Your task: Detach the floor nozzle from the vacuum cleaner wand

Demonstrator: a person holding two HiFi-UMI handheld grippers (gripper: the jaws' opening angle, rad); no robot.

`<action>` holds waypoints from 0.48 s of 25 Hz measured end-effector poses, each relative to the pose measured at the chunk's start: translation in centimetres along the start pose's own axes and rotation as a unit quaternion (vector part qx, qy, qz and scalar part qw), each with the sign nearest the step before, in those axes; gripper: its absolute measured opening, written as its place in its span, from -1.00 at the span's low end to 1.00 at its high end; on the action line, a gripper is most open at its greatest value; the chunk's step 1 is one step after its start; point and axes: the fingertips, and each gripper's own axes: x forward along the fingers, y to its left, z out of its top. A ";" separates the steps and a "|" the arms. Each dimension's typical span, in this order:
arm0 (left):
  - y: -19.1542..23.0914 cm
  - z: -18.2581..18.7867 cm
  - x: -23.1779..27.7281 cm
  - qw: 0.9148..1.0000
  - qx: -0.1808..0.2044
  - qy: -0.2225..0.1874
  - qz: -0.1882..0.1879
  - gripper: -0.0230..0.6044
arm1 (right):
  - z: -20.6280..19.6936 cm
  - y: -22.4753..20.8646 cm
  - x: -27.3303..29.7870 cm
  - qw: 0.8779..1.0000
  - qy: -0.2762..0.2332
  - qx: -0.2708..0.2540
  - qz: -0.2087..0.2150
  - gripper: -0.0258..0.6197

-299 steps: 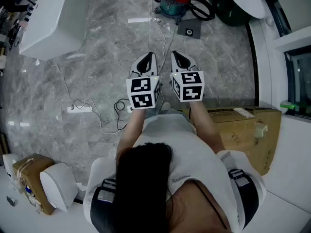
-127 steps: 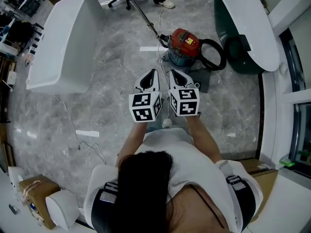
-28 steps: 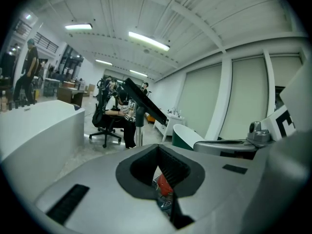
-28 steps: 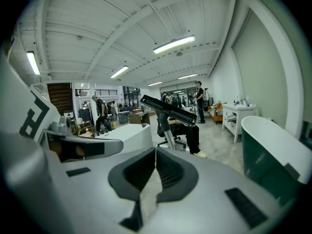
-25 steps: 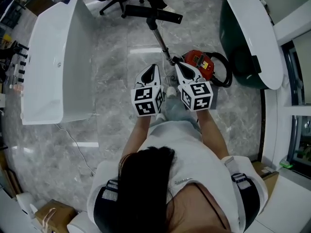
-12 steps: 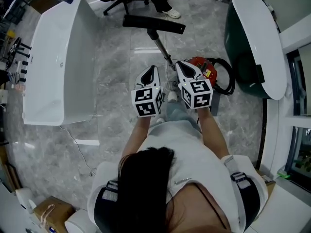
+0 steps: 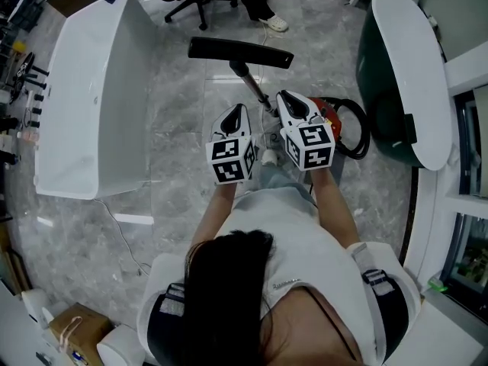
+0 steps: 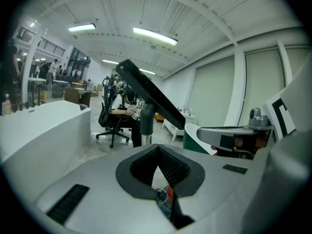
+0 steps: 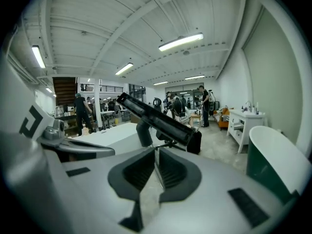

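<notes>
Both grippers are shut tight, jaws together with nothing between them. The left gripper (image 7: 233, 114) and right gripper (image 7: 287, 100) hang side by side above the floor. The floor nozzle (image 7: 240, 52) sits just ahead on its wand (image 7: 250, 88), untouched. Only the head view shows the red vacuum cleaner (image 7: 329, 113) beside the right gripper. The gripper views show the nozzle tilted, beyond the jaws.

Long black floor nozzle (image 7: 240, 52) lies crosswise on grey marble floor (image 7: 175, 174). Slim silver wand (image 7: 252, 90) slants back from it towards red canister vacuum (image 7: 328, 115). Left gripper (image 7: 238, 108) and right gripper (image 7: 284, 96) side by side, wand's near end between them. White bathtub (image 7: 72, 105) at left.
</notes>
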 end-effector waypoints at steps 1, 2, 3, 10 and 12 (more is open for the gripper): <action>0.0 0.1 0.3 1.000 0.000 0.000 0.002 -0.92 | 0.3 -0.2 0.2 1.000 -0.002 -0.004 0.000 -0.87; 0.1 0.3 0.6 1.000 0.000 0.000 0.004 -0.92 | 0.6 -0.4 0.4 1.000 -0.004 -0.006 0.001 -0.87; 0.1 0.4 0.9 1.000 0.000 0.000 0.005 -0.92 | 0.9 -0.6 0.7 1.000 -0.005 -0.007 0.003 -0.87; 0.7 0.1 2.6 1.000 0.002 0.008 0.023 -0.92 | 2.8 -1.5 1.7 0.998 -0.025 -0.055 0.006 -0.66; 1.1 -0.1 2.9 1.000 0.000 0.010 0.030 -0.92 | 3.2 -1.6 2.1 0.997 -0.028 -0.064 0.013 -0.54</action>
